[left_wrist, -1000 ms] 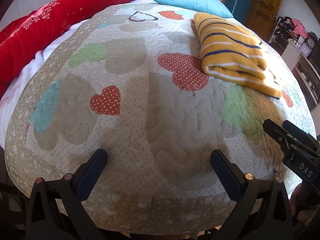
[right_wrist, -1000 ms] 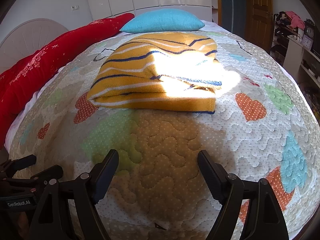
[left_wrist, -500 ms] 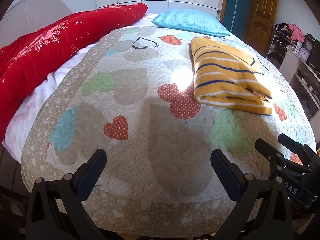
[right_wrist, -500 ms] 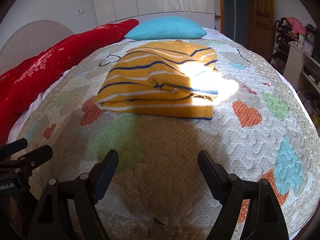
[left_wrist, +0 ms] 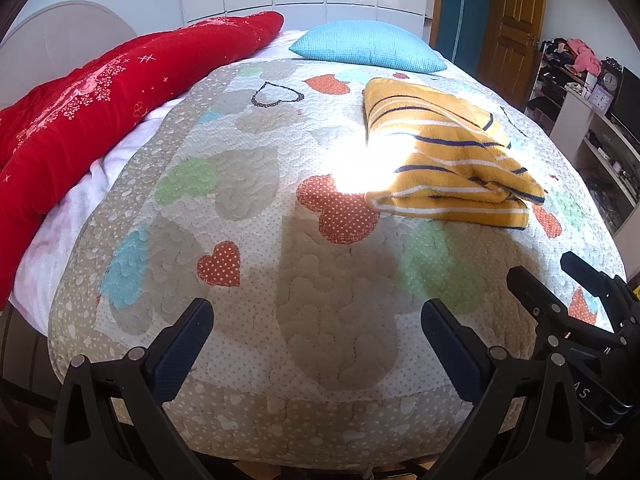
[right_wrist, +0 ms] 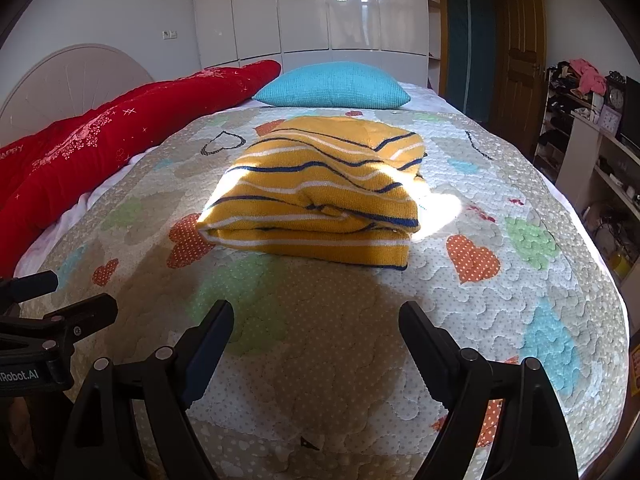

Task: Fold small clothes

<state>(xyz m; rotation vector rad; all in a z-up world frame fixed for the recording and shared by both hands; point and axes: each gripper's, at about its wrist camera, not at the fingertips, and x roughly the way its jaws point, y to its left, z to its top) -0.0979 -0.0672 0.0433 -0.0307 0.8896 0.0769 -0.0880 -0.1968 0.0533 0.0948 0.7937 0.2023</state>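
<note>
A yellow sweater [left_wrist: 448,160] with navy and white stripes lies folded in a thick stack on the heart-patterned quilt [left_wrist: 248,184]. In the right wrist view the sweater [right_wrist: 320,192] sits straight ahead, partly in a sun patch. My left gripper [left_wrist: 316,312] hovers open over bare quilt near the bed's front edge, to the left of the sweater and well short of it. My right gripper [right_wrist: 316,310] stands wide with its jaws still opening and nothing between them, short of the sweater's near edge. Each gripper shows at the side of the other's view.
A long red blanket [left_wrist: 100,112] lies along the bed's left side, and a blue pillow [left_wrist: 368,46] rests at the far end. Cluttered shelves [right_wrist: 592,152] stand right of the bed. A wooden door [right_wrist: 520,68] and white wardrobes are behind.
Both grippers have lifted and tilted up, so the sweater sits lower and farther in view and more of the room shows. The sweater has not moved.
</note>
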